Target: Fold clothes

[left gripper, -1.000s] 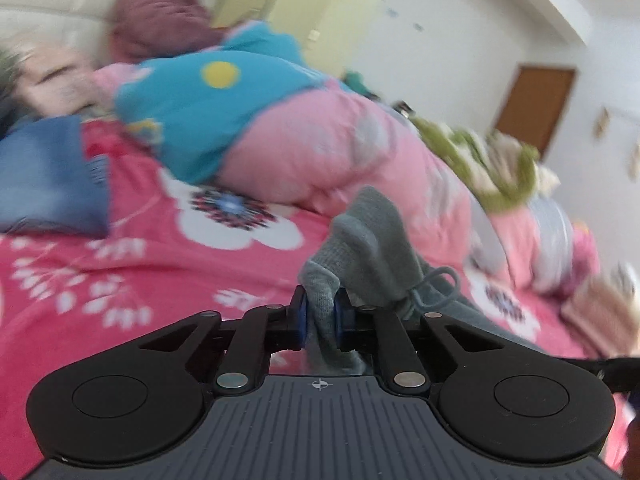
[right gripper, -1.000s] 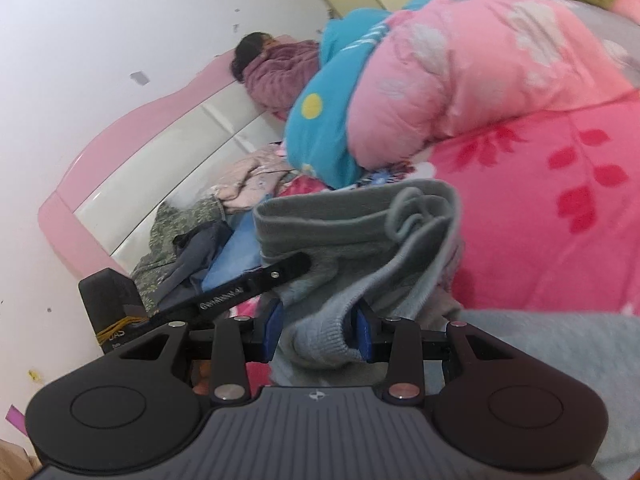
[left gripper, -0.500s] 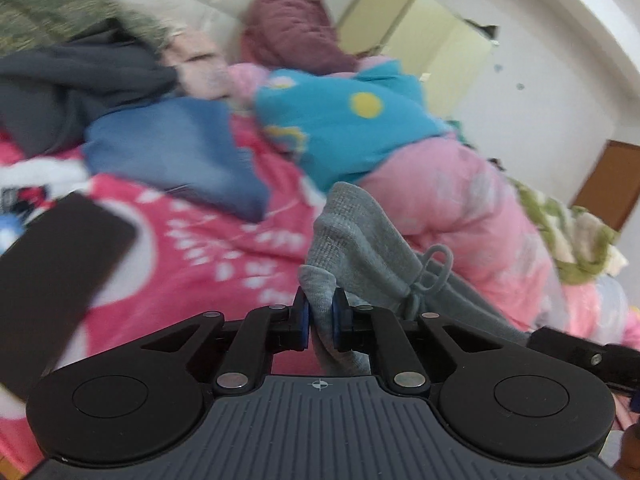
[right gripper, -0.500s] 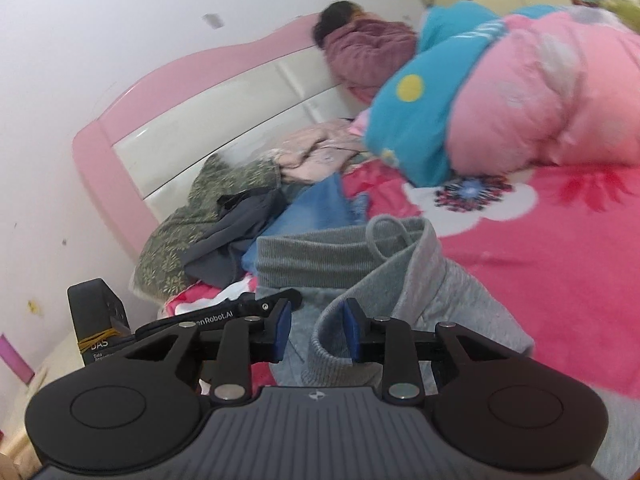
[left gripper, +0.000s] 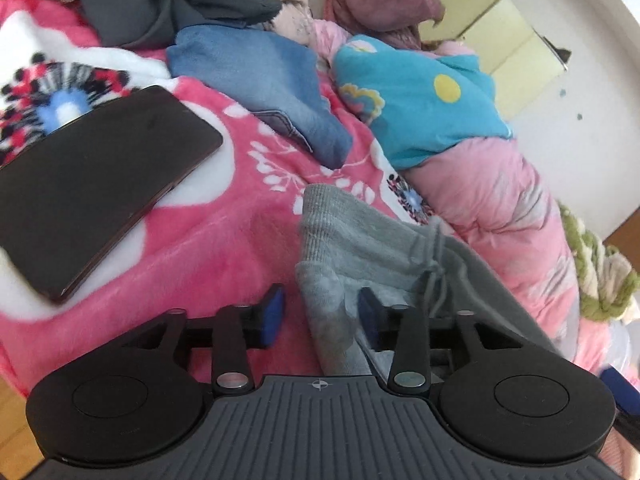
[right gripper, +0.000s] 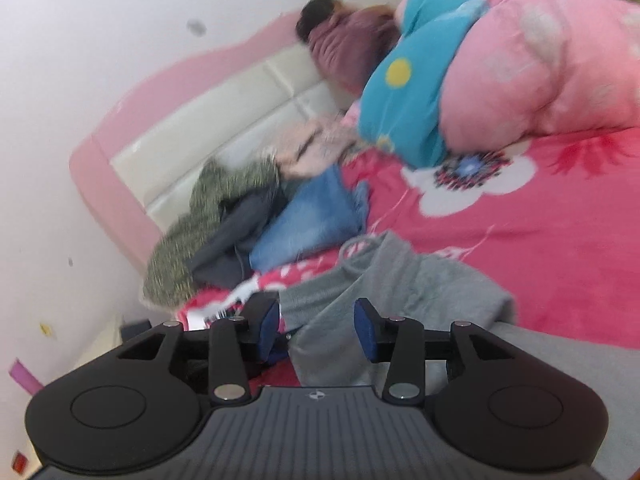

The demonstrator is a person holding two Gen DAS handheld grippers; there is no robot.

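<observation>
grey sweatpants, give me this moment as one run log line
step: fold | left tongs: open | right tongs: open | grey sweatpants: waistband between open tongs, on pink blanket

probably a home bedroom: padded pink headboard (right gripper: 208, 120), floral blanket (left gripper: 224, 232), rumpled quilt (right gripper: 532, 76).

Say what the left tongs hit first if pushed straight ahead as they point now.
Likely the grey sweatpants: their waistband lies between the open left tongs. Beyond that comes the pink floral blanket; depth unclear.

The sweatpants (left gripper: 360, 240) lie near on the blanket (left gripper: 224, 240). A phone (left gripper: 92, 184) lies to their left. Folded jeans (left gripper: 272, 92) lie farther back, a quilt (left gripper: 480, 184) to the right.
</observation>
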